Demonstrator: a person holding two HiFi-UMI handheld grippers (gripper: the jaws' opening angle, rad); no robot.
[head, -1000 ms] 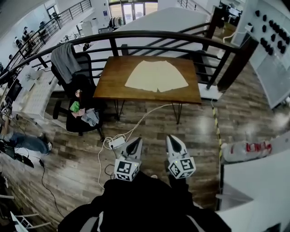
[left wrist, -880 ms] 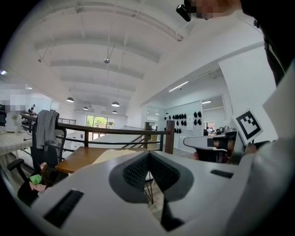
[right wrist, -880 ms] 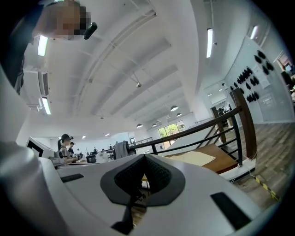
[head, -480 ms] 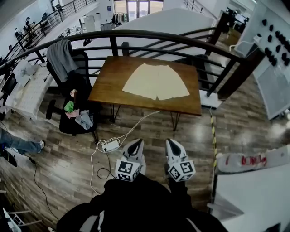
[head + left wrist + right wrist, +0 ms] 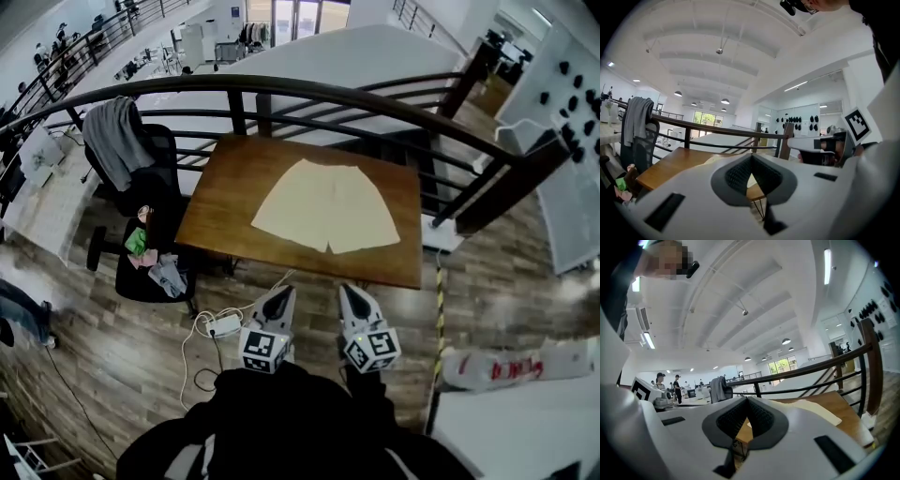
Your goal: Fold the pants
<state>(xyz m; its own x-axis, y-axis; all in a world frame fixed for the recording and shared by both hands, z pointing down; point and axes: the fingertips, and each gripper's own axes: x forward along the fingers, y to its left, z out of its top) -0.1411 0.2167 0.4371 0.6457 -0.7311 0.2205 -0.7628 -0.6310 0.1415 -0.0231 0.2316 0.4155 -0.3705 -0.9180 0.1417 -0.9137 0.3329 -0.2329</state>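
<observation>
Cream pants [image 5: 326,206] lie flat on wood table [image 5: 223,197]; L gripper [image 5: 283,291] & R gripper [image 5: 346,289] both pressed together, empty.

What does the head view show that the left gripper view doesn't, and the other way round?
Only the head view: the whole outline of the cream pants lying flat, and a white power strip on the floor. Only the left gripper view: the ceiling lamps and the shut jaws of the left gripper up close. Both: the wooden table, the dark railing and the grey garment on the chair.
</observation>
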